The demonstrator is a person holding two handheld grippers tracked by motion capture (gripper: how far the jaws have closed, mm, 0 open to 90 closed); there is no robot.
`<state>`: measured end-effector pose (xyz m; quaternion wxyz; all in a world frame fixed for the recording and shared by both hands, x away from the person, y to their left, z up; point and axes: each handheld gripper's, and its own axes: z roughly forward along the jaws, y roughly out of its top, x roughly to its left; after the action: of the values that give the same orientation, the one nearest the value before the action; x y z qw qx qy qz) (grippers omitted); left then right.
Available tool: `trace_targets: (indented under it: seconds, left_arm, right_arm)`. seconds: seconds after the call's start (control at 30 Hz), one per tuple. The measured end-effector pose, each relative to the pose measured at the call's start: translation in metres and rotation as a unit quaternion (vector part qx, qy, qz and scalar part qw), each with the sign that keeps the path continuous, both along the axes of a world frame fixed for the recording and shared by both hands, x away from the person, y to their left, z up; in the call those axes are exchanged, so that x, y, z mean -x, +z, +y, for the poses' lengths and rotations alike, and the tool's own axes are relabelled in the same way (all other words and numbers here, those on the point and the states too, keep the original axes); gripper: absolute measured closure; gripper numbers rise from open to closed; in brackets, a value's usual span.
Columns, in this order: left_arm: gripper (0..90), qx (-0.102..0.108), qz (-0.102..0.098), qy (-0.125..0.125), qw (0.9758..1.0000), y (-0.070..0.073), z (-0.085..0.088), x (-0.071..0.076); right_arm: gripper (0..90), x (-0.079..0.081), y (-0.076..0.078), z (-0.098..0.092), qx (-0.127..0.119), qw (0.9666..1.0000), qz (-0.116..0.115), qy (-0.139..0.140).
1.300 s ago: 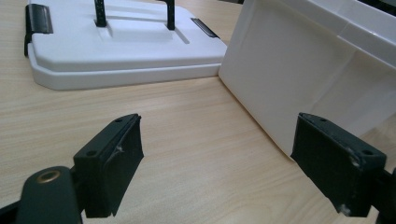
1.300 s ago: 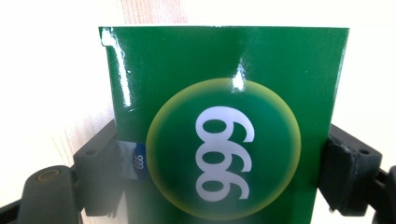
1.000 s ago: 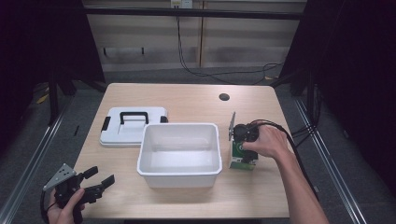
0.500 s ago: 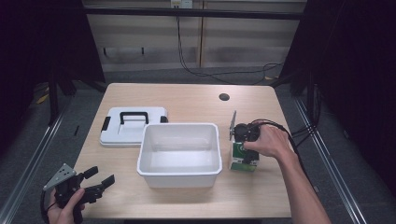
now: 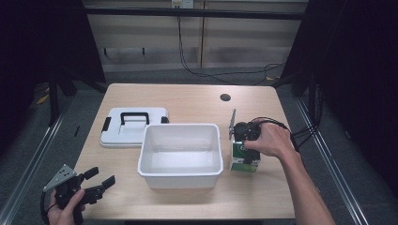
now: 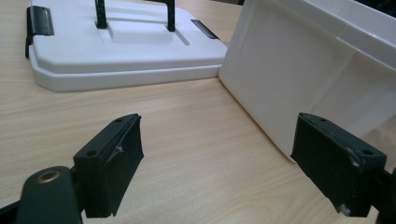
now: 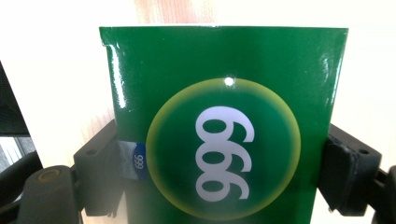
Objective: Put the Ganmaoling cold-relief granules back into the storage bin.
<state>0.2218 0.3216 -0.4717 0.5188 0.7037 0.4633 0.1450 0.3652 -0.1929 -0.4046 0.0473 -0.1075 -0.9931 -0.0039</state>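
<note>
1. The wooden surface [image 5: 187,101] carried a white open bin [image 5: 180,154] at its middle, with a white lid [image 5: 133,126] lying flat just beside the bin's far-left corner, its black handle up.
2. A small dark round hole [image 5: 225,97] sat in the surface toward the far right, well apart from the bin.
3. A green carton [image 5: 245,159] stood upright on the surface just to the right of the bin, near its right wall.
4. The right hand-held gripper [image 5: 245,140] came down on the carton from above, with the person's right hand [image 5: 271,139] wrapped over it and its cable trailing off to the right.
5. In the right gripper view, the two black jaws pressed against the left and right sides of the green carton [image 7: 224,126], clamped on it; the face between them showed a yellow-rimmed green circle with white digits reading upside down as "999".
6. The left hand-held gripper [image 5: 101,180] was at the near-left corner of the surface, held low in the person's left hand [image 5: 65,211], well apart from the bin.
7. In the left gripper view, its jaws stood wide apart with nothing between them but bare wood, pointing toward the lid [image 6: 116,46] and the bin's outer wall [image 6: 303,74].
</note>
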Motion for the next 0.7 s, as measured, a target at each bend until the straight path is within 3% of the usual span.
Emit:
trace_targets:
  seconds: [0.7]
  left_arm:
    - [15.8, -0.001, -0.002, 0.001, 1.0000, 0.000, 0.000, 0.000]
  right_arm:
    - [16.1, 0.009, 0.030, 0.004, -0.009, 0.9999, -0.013, -0.001]
